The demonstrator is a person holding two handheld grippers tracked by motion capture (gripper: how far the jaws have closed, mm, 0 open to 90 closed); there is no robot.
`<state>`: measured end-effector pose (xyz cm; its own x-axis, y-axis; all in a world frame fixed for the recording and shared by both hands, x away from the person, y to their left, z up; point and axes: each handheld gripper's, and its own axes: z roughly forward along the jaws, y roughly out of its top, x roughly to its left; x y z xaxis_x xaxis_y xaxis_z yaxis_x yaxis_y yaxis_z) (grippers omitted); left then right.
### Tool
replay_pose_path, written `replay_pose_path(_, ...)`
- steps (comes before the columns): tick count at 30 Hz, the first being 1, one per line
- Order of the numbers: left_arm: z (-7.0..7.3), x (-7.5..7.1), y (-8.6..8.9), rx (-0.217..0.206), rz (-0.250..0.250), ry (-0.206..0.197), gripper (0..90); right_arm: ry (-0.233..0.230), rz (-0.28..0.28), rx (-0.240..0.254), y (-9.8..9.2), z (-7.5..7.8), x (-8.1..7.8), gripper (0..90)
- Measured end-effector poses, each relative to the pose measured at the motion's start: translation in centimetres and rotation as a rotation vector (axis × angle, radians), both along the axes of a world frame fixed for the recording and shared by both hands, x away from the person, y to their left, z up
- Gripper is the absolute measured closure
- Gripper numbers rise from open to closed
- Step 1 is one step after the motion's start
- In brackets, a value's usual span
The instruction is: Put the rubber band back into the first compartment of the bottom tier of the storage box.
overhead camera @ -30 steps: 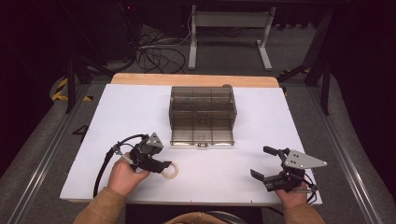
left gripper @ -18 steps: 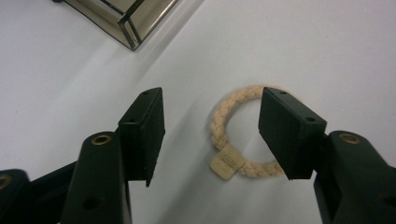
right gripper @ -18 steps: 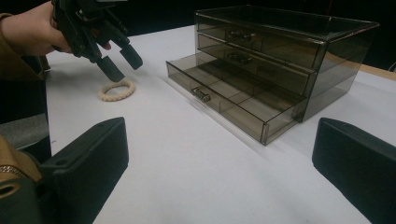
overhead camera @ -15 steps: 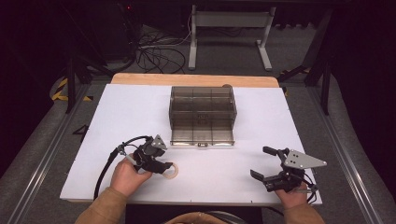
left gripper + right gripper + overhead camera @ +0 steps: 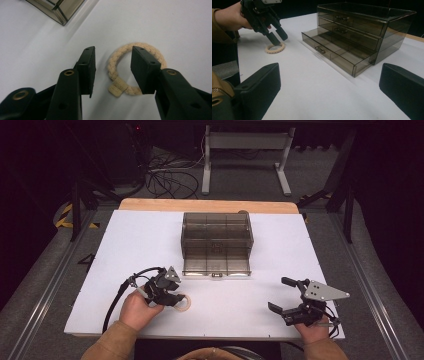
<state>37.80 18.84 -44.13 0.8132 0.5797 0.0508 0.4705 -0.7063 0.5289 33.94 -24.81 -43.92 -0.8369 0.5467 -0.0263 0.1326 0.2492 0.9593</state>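
Cream braided rope ring (image 5: 136, 68) with small tag, flat on white table (image 5: 130, 245), partly beneath left hand-held gripper (image 5: 113, 68), one parted jaw over its centre, other outside.

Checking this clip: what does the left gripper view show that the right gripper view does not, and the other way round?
Left gripper view alone: the left gripper with its jaws open over the rope ring, one outside it and one over its hole, plus the small label on the ring.

Right gripper view alone: the drawer box's front, bottom drawer pulled out, with metal handles, and the right gripper's wide-open jaws.

Both: the ring, the white tabletop and some part of the box.
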Motion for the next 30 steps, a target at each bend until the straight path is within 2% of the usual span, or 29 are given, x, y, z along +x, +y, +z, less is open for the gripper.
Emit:
replay_pose_path(1,-0.01,-0.03,-0.02,0.002,0.001,0.007,57.7,0.0,0.0,-0.001,0.01,0.0,-0.01,4.2)
replay_pose_path(8,-0.3,0.06,-0.18,0.03,-0.003,-0.016,67.0,0.001,0.0,-0.001,0.02,0.0,-0.02,4.3)
replay_pose_path(12,-0.46,0.03,-0.27,0.039,-0.007,-0.011,72.1,0.001,0.0,-0.002,0.02,-0.01,-0.01,4.3)
replay_pose_path(13,-0.45,0.05,-0.27,0.048,-0.016,-0.012,75.7,0.001,0.0,-0.003,0.03,-0.01,-0.01,4.3)
replay_pose_path(18,-0.5,0.03,-0.34,0.051,-0.041,-0.009,81.6,0.001,0.0,-0.003,0.02,-0.01,-0.01,4.3)
replay_pose_path(30,-0.46,0.04,-0.34,0.051,-0.048,-0.004,84.8,0.002,0.0,-0.004,0.06,-0.03,0.0,4.3)
